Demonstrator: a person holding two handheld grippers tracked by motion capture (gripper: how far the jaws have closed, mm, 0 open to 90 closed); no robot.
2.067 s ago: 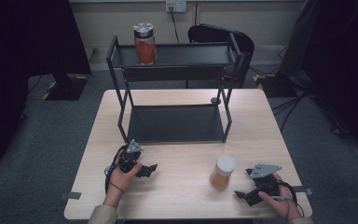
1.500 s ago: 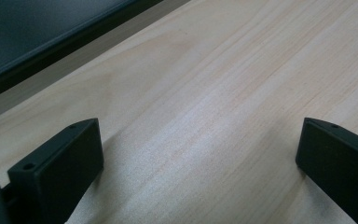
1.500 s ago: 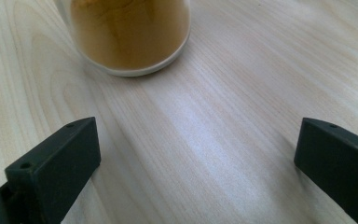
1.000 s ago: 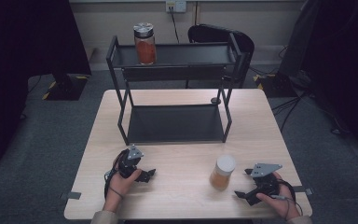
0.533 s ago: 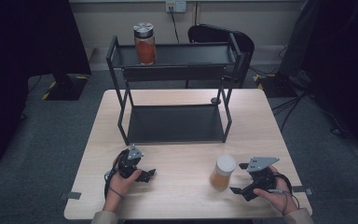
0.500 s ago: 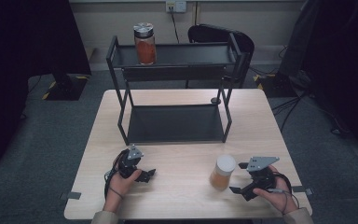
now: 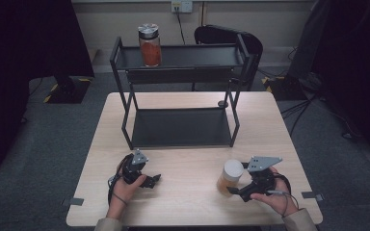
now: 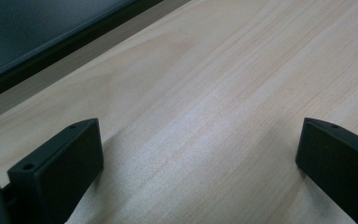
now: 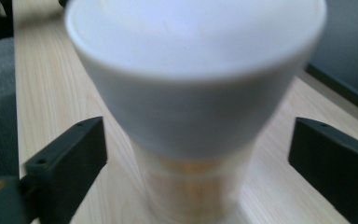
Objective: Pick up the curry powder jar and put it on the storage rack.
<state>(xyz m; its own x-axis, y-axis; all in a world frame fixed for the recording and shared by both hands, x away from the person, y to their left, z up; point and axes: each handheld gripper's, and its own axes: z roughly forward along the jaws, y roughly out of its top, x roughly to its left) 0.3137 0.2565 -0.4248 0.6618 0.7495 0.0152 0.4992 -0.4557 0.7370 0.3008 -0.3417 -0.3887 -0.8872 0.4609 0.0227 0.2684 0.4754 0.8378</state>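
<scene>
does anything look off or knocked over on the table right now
Nothing stands out. The white-lidded jar stands upright between the right gripper's jaws, which have just been closing without touching it. The other jar sits upright on the rack.

Jar (image 7: 230, 176) on table (image 7: 188, 207) before rack (image 7: 180, 127), second jar (image 7: 149, 44) atop rack

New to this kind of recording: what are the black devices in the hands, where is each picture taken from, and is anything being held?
A person holds a hand-held two-fingered gripper in each hand at a wooden table. The high view looks down from above; the other two pictures come from cameras riding on each gripper. On the table stand a black two-tier shelf, bearing a jar of orange-red contents, and a white-lidded jar. The right gripper has that jar between its fingers; they have just been closing but do not yet touch it. The left gripper is open over bare wood.
</scene>
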